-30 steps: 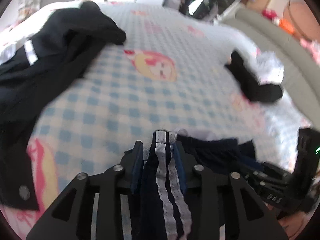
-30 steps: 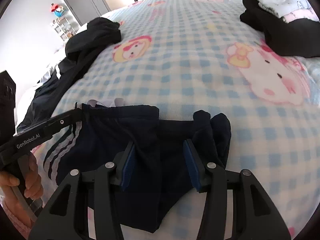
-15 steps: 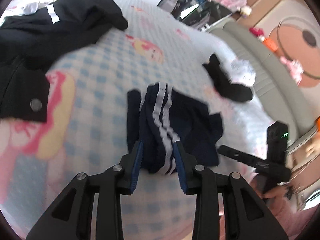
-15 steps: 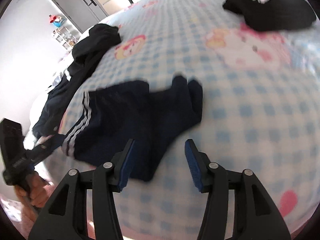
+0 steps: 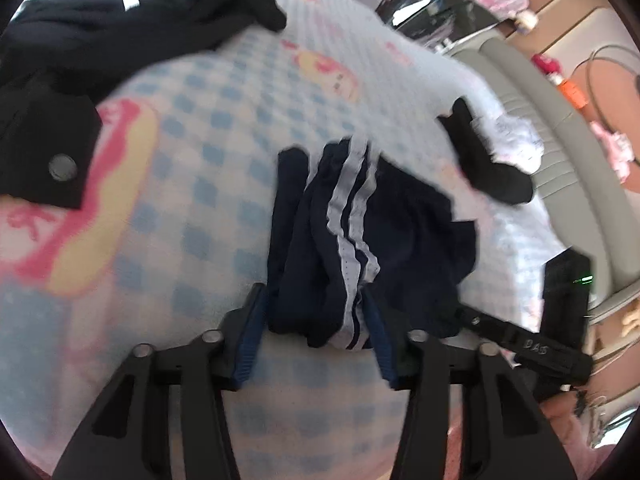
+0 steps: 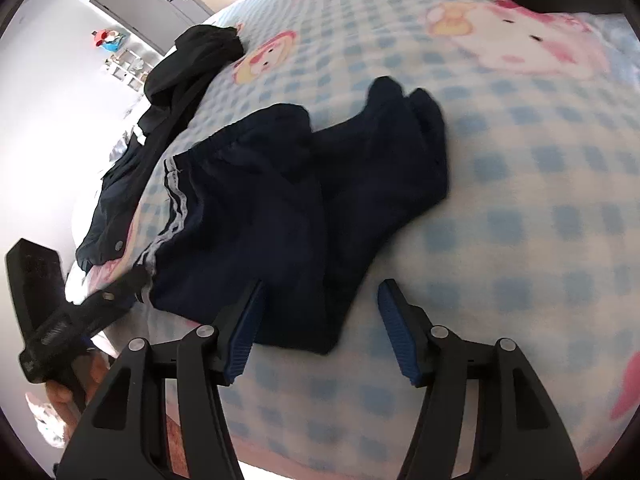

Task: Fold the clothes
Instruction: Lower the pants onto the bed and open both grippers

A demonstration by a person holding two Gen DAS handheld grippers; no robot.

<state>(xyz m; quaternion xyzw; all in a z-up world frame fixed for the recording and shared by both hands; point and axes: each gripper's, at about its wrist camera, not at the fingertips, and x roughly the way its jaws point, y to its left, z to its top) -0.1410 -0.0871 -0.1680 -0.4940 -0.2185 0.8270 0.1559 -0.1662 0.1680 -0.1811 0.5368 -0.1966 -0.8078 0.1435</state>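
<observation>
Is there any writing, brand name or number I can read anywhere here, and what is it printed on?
"DAS" or similar, pale letters, blurred, uncertain: on the black body of the right gripper, seen from the left wrist.
Pale marking on the black left gripper: too blurred to read.
No readable text on the navy striped shorts or blue checked cartoon blanket.

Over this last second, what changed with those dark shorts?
Both grippers let go of the shorts and drew back: the left gripper and the right gripper now have open fingers, and the shorts lie on the bed. The black jacket stayed put.
</observation>
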